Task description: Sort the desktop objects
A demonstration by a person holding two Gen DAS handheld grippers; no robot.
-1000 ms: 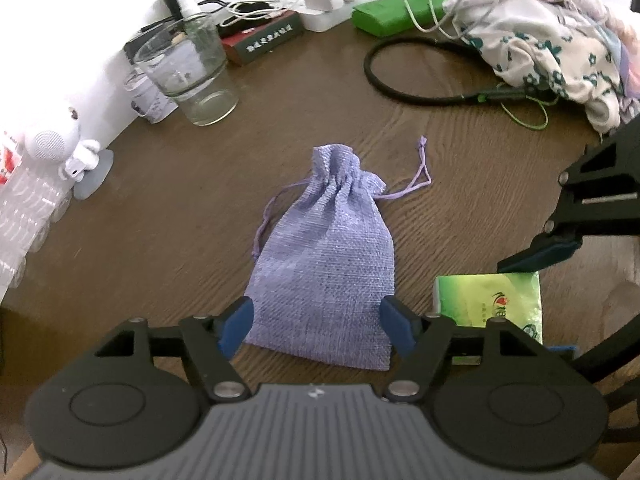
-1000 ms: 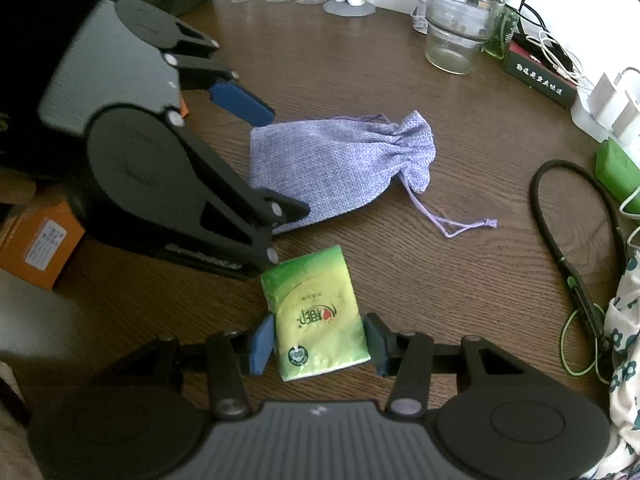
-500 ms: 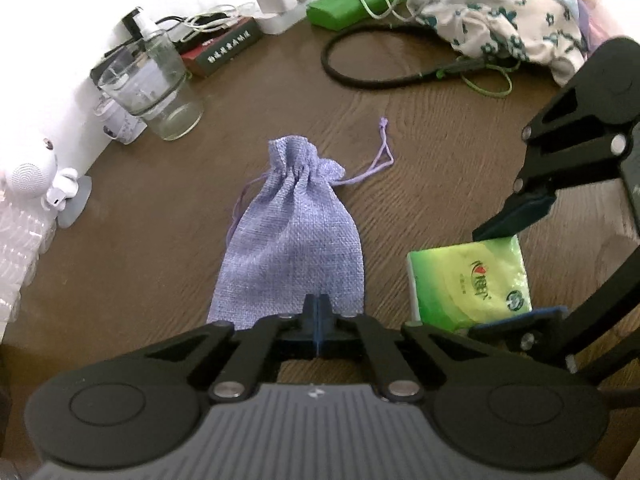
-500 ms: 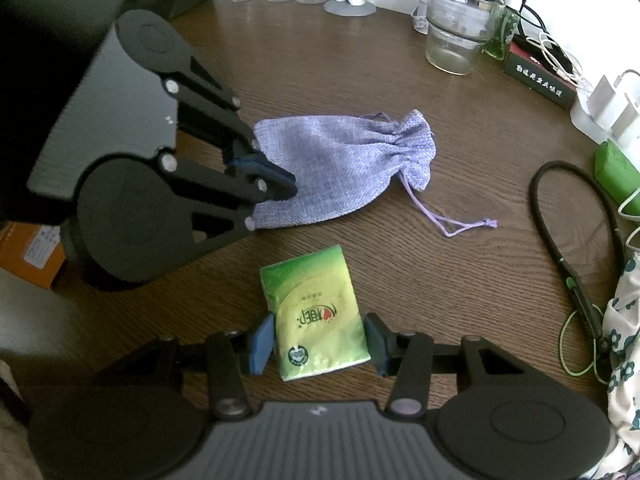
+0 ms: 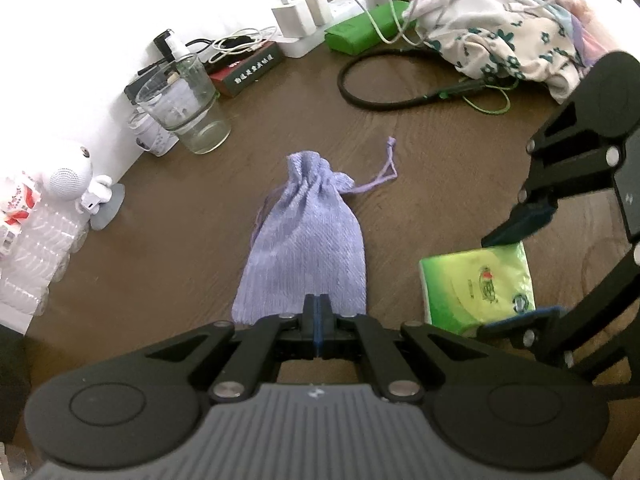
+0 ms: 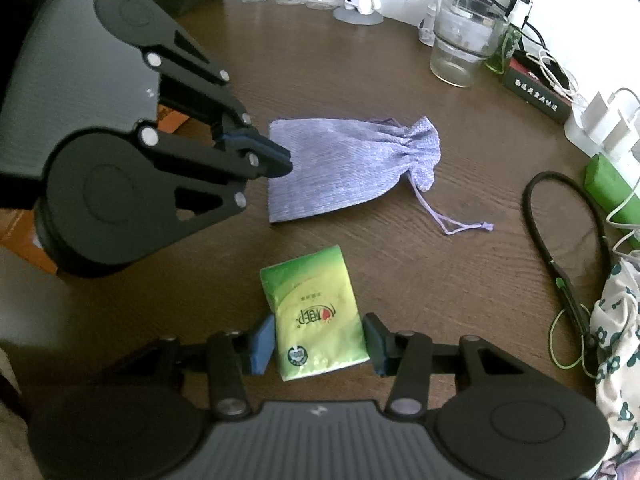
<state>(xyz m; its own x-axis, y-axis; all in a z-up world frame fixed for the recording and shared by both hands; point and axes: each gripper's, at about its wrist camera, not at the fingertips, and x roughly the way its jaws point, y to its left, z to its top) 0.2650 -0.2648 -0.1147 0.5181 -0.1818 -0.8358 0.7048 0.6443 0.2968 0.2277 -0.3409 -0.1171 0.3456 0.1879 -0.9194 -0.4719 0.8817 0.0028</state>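
A lilac drawstring pouch (image 5: 306, 240) lies flat on the brown wooden table; it also shows in the right wrist view (image 6: 348, 164). My left gripper (image 5: 317, 312) is shut at the pouch's bottom edge; whether it pinches the cloth I cannot tell. It also shows in the right wrist view (image 6: 276, 158). A green tissue pack (image 6: 316, 312) lies between the open fingers of my right gripper (image 6: 318, 346), which straddle its near end. The pack also shows in the left wrist view (image 5: 478, 284).
At the back stand a glass cup (image 5: 184, 108), a white figurine (image 5: 72, 184), a dark red box (image 5: 248, 70), white chargers (image 5: 300, 16) and a green case (image 5: 360, 32). A black cable loop (image 5: 384, 96) and floral cloth (image 5: 508, 40) lie at right.
My left gripper closed from wide open around the pouch's bottom to fully shut, and pulled back slightly. The right gripper stayed open around the tissue pack.
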